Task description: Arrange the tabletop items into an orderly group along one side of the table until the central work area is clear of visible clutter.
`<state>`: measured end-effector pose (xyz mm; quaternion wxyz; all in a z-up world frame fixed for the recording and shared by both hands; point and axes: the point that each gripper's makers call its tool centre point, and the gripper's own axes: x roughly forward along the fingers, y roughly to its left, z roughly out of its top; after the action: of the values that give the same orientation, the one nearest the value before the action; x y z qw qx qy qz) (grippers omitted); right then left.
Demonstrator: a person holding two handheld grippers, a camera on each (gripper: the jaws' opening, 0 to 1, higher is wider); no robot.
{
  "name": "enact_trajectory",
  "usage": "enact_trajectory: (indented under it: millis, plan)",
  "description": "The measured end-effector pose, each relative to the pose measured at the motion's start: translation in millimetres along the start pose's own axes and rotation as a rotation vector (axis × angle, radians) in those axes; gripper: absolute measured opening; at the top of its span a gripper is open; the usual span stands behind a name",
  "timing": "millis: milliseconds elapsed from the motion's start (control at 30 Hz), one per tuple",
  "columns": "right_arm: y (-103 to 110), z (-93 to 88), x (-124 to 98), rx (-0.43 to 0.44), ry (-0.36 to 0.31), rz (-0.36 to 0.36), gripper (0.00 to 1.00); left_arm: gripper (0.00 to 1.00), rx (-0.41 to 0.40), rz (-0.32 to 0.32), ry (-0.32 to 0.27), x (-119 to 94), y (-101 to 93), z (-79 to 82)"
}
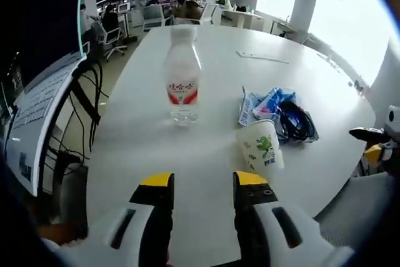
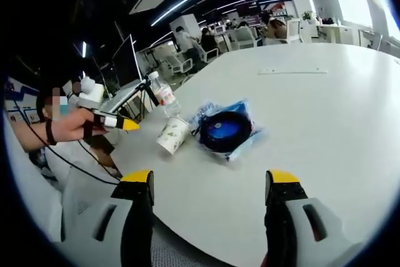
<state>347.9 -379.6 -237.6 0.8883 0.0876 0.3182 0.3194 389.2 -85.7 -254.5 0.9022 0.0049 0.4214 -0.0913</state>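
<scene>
Office desks, chairs and seated people fill the far background behind a broad white tabletop [image 1: 212, 154] that carries a small cluster of things.

From the left gripper view, a clear water bottle [image 1: 182, 76] with a red-and-white label stands upright near the middle of the tabletop, straight ahead of the left gripper [image 1: 203, 182], whose yellow-tipped jaws stand a little apart with nothing between them. To the right of the bottle a white paper cup [image 1: 261, 145] with a green print lies tipped on its side, touching a crumpled blue-and-white plastic bag [image 1: 265, 103] that holds a dark coiled item [image 1: 294, 122]; what that item is cannot be told here. A flat white strip [image 1: 262, 57] lies farther off on the tabletop. At the left edge a laptop [image 1: 37, 101] and hanging black cables [image 1: 84, 101] show, partly cut off.

The right gripper view looks at the same group from the other side: the bag [image 2: 226, 130] lies nearest, the cup [image 2: 172, 134] just left of it, the bottle [image 2: 162, 94] beyond. Here the right gripper [image 2: 209, 182] has its jaws wide apart and empty. The left gripper [image 2: 119, 122] also appears at the left, held in a person's hand [image 2: 78, 126] with a wrist strap, well apart from the cup. Monitors [image 2: 125, 60] stand behind it.
</scene>
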Motion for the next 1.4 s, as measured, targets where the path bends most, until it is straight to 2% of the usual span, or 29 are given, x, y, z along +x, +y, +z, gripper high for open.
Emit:
enact_trajectory:
  millis: [300, 433, 967, 1400]
  plan:
    - [-0.9, -7.1, 0.1, 0.005, 0.015, 0.008, 0.72, 0.37, 0.003, -0.04, 0.026, -6.6, -27.1, -26.3]
    - [-1.6, -9.2, -1.0, 0.007, 0.017, 0.009, 0.72, 0.37, 0.01, -0.057, 0.03, -8.4, -36.5, -29.9]
    - [-3.1, -11.4, -8.8, 0.011, 0.01, -0.001, 0.72, 0.36, 0.046, -0.096, 0.024, -3.9, -52.6, -21.3]
    - [-9.3, -15.3, -15.6, 0.024, 0.009, -0.021, 0.72, 0.36, 0.041, -0.127, 0.03, 3.3, -65.8, -18.7]
